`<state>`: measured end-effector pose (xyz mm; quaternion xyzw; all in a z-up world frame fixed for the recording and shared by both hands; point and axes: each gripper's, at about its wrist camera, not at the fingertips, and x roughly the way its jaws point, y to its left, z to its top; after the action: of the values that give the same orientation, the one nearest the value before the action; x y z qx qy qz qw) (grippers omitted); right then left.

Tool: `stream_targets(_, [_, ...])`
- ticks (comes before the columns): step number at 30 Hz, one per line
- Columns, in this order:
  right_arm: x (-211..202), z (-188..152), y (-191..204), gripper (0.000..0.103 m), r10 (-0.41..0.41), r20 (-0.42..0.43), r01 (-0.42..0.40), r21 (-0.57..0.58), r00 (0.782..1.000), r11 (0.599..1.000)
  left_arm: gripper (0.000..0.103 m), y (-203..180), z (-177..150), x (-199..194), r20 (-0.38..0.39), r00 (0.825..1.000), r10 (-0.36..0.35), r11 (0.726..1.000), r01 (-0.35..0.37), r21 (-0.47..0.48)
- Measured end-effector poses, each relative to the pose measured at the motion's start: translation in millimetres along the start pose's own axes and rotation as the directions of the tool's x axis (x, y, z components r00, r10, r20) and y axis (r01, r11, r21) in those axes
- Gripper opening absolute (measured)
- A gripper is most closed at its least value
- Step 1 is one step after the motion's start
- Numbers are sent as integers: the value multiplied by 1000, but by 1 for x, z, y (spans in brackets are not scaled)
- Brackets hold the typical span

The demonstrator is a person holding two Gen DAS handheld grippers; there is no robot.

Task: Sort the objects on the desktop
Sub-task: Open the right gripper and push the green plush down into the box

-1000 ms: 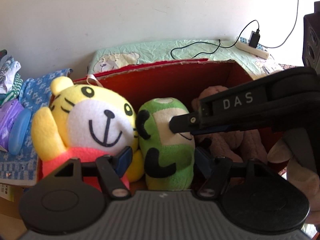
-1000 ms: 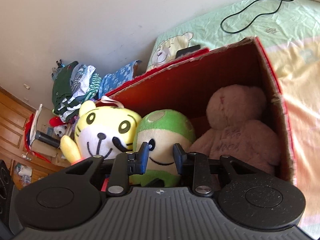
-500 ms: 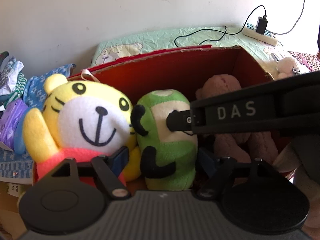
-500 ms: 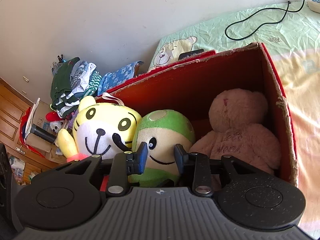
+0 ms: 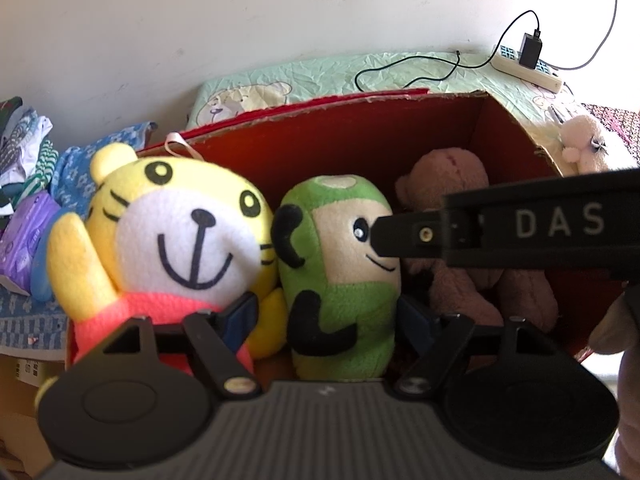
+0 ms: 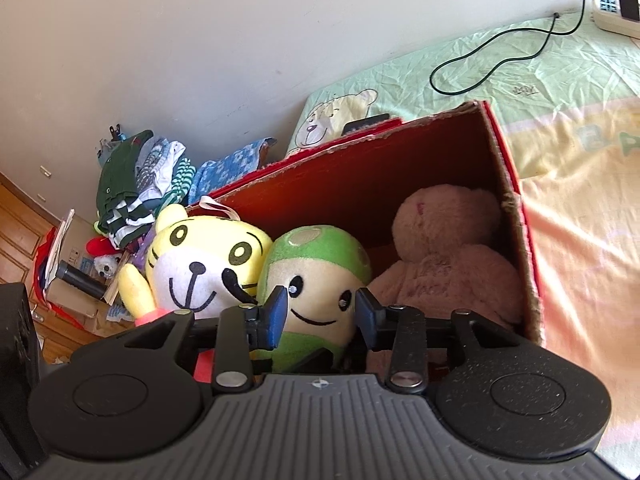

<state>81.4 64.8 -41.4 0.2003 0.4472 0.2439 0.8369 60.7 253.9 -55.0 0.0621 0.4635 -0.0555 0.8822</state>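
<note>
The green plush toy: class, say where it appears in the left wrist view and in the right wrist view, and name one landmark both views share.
Left wrist view: the green plush toy stands at centre, between the yellow tiger plush and the brown bear.
Right wrist view: the green plush toy sits low at centre, just beyond the gripper.
Shared landmark: the red cardboard box that holds all three toys.

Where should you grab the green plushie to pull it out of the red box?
Probably by its round head, from above. The green plushie stands upright, wedged between the yellow tiger and the brown bear in the red box, so its sides are blocked, but its head pokes up free.
</note>
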Motion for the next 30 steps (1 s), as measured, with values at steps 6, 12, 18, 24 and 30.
stream_targets(6, [-7, -5, -2, 40, -9, 10, 9, 3, 1000, 1000, 83, -2, 0, -1, -11, 1000, 0, 1000, 0, -7])
stream_targets(12, [-11, -12, 1, 41, -26, 18, 26, -17, 1000, 1000, 86, -5, -1, -3, -24, 1000, 10, 1000, -10, -20])
stream_targets(18, [-15, -18, 2, 40, -23, 33, 23, -13, 999, 1000, 89, -4, -1, -5, -30, 1000, 8, 999, -9, -52])
stream_targets(24, [-17, -23, 3, 40, -19, 41, 20, -7, 999, 1000, 92, -3, -2, -7, -32, 999, 4, 995, -7, -95])
stream_targets(30, [-17, -28, 5, 39, -25, 44, 26, -20, 999, 999, 92, -6, -4, -8, -23, 999, 22, 995, -25, -101])
